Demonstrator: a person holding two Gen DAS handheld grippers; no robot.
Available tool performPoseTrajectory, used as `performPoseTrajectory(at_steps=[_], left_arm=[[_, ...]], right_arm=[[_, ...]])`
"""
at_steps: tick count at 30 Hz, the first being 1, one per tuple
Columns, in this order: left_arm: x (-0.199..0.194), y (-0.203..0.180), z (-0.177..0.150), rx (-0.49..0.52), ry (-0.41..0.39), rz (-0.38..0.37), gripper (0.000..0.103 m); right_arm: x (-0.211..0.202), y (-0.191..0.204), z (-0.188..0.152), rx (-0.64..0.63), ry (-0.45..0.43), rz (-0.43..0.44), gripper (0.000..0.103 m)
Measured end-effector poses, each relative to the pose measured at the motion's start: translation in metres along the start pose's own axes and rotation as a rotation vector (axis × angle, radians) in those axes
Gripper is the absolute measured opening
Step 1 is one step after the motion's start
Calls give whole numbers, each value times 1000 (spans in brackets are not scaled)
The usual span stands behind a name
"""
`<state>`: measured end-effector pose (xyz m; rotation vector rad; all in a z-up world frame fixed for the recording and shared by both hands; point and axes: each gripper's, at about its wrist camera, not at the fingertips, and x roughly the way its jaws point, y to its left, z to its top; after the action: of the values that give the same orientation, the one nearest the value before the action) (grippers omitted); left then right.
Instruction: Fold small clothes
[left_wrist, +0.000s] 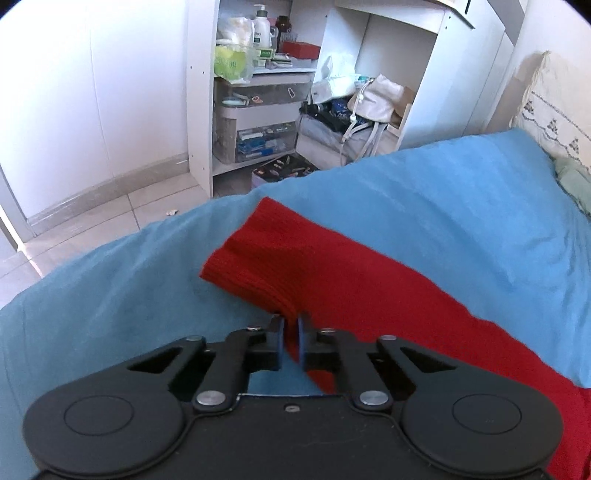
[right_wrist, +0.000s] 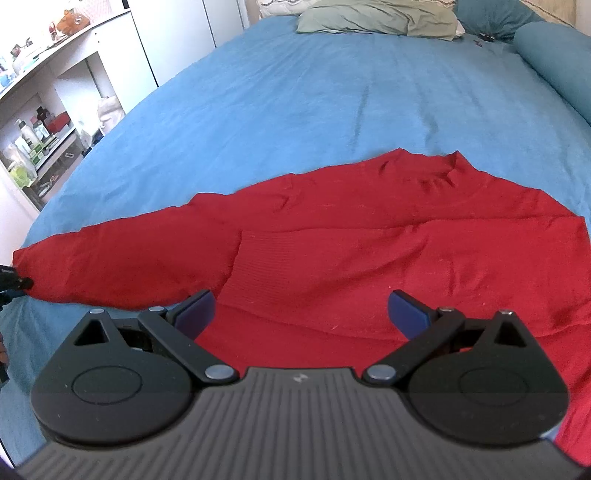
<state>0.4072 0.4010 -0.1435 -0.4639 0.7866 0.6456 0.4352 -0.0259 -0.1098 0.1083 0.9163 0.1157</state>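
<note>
A red knit sweater (right_wrist: 369, 229) lies spread on the blue bed sheet (right_wrist: 295, 92), one sleeve folded across its body and the other stretched out to the left. In the left wrist view my left gripper (left_wrist: 291, 325) is shut on the ribbed cuff (left_wrist: 255, 266) of the stretched sleeve, near the bed's edge. Its tip also shows at the far left of the right wrist view (right_wrist: 16, 282), at that cuff. My right gripper (right_wrist: 301, 310) is open and empty, hovering just above the sweater's lower body.
White shelves (left_wrist: 258, 92) with bottles, boxes and bags stand beside the bed, over a tiled floor (left_wrist: 92, 225). Pillows (right_wrist: 376, 18) and a blue bolster (right_wrist: 554, 55) lie at the head of the bed. A patterned pillow (left_wrist: 554, 107) shows in the left wrist view.
</note>
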Motion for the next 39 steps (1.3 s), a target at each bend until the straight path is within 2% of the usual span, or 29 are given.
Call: performPoseTrajectory(at_steps=[3,5,10,14,17,20,24,28,31,33,35,37,38,39], left_arm=[[-12,-13,4,36,-43,-5,5],[-29,-28,6,84,-89,-35,5],[-88,-96,4,278,-205,-152,5],[-132,-166,-14,406,-251,-301,5],[-162,-227,-47,510,-250,-438,5],[-185,-288,-96,605,-212,-581,5],[-193,-359,-180,730,-102,-702,5],[-173,-405,-272,866,23,-710,5],[-157,-412,-309,920,69,-669,5],[-150,-409,-314,923,74,-666,7],[-150,-406,-310,901,96,-689,15],[-155,-404,-300,889,118,-706,38],[-156,-399,-293,887,110,-702,42],[-161,-392,-287,890,87,-684,52]], right_arm=[[-4,-5,0,14,-11,-2,103],[-8,-11,2,31,-20,-5,103],[-24,-37,11,78,-59,-16,103],[-39,-70,15,128,-91,-29,103],[-52,-99,17,165,-118,-53,103],[-67,-134,17,203,-148,-89,103],[-79,-183,9,255,-170,-141,103],[-78,-228,-7,295,-154,-171,103],[-73,-251,-22,317,-121,-170,103],[-69,-262,-31,336,-100,-154,103],[-68,-268,-37,345,-86,-143,103],[-66,-269,-40,353,-75,-118,103],[-66,-270,-39,361,-73,-103,103],[-66,-270,-38,368,-73,-88,103]])
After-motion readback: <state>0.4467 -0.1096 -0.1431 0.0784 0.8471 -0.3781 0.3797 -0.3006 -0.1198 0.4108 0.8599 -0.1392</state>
